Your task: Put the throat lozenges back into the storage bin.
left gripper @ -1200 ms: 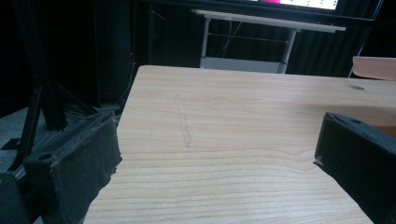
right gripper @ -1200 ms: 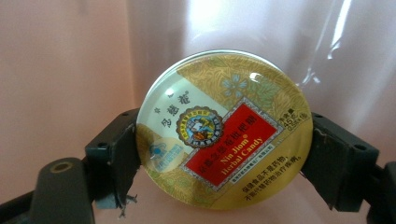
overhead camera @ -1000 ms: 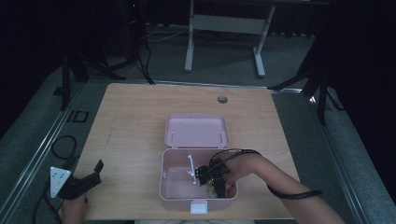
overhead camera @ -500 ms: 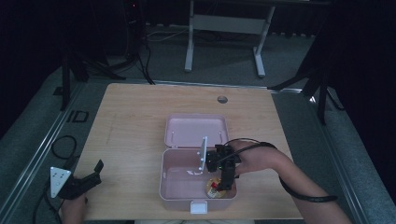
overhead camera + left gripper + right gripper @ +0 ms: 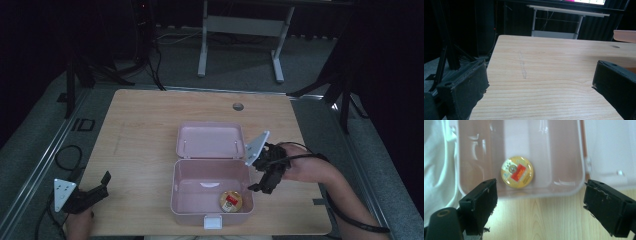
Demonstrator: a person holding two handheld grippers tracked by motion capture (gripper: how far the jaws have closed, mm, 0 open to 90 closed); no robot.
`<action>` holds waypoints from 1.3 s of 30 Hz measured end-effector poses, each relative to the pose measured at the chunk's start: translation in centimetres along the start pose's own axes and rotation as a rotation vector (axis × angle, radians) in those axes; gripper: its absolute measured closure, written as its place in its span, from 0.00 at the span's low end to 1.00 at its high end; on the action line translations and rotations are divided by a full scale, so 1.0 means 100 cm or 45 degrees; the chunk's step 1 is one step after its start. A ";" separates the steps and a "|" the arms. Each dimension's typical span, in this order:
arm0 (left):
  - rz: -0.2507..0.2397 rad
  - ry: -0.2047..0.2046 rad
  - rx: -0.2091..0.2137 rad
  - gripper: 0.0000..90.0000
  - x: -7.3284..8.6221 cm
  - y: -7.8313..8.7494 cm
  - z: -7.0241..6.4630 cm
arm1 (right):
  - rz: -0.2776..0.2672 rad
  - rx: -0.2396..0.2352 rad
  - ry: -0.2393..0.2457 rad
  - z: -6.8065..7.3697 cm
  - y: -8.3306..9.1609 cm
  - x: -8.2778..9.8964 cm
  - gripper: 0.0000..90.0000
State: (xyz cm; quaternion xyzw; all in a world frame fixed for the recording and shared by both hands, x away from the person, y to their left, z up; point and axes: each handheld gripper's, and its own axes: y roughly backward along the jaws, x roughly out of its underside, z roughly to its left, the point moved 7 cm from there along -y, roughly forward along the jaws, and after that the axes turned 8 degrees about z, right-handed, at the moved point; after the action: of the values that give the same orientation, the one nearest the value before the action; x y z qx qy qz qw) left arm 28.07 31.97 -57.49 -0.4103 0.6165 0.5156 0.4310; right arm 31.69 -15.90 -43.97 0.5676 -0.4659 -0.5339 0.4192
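Note:
A pink plastic box (image 5: 182, 202) stands open on the wooden table, its lid (image 5: 210, 140) laid flat behind it. Inside, at the front right corner, lies a round yellow tin (image 5: 231, 201) with a red label (image 5: 517, 172). My right gripper (image 5: 259, 189) hovers just outside the box's right wall (image 5: 564, 193), open and empty, jaws spread wide above the tabletop. My left gripper (image 5: 102, 186) rests open at the table's front left corner, far from the box, with bare wood (image 5: 539, 82) between its jaws.
A small round hole (image 5: 238, 106) sits in the table near its far edge. A metal desk frame (image 5: 240, 35) stands on the floor beyond. Cables (image 5: 65, 155) lie on the floor at the left. White cloth (image 5: 436, 170) shows beside the box in the right gripper view.
My right gripper has pulled up and out of the box to its right side, leaving the yellow tin lying inside. The left gripper has stayed put.

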 end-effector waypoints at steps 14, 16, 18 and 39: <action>-0.001 0.000 0.001 0.00 0.000 0.000 0.000 | -0.189 0.091 -0.233 -0.017 -0.034 0.064 0.13; -0.001 -0.001 0.001 0.00 0.000 0.000 0.000 | -0.243 0.132 -0.294 -0.021 -0.047 0.075 0.13; 0.000 -0.001 0.000 0.00 0.000 0.000 0.000 | -0.277 0.139 -0.340 -0.024 -0.062 0.084 0.13; -0.002 -0.001 -0.001 0.00 0.000 0.000 0.000 | -0.520 0.530 -0.886 -0.067 -0.125 0.167 0.13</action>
State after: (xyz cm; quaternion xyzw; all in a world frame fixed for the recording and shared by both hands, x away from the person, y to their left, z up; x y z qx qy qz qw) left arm 28.05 31.97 -57.49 -0.4109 0.6157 0.5157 0.4314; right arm 39.32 -29.71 -59.22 0.5069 -0.5550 -0.6596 0.0006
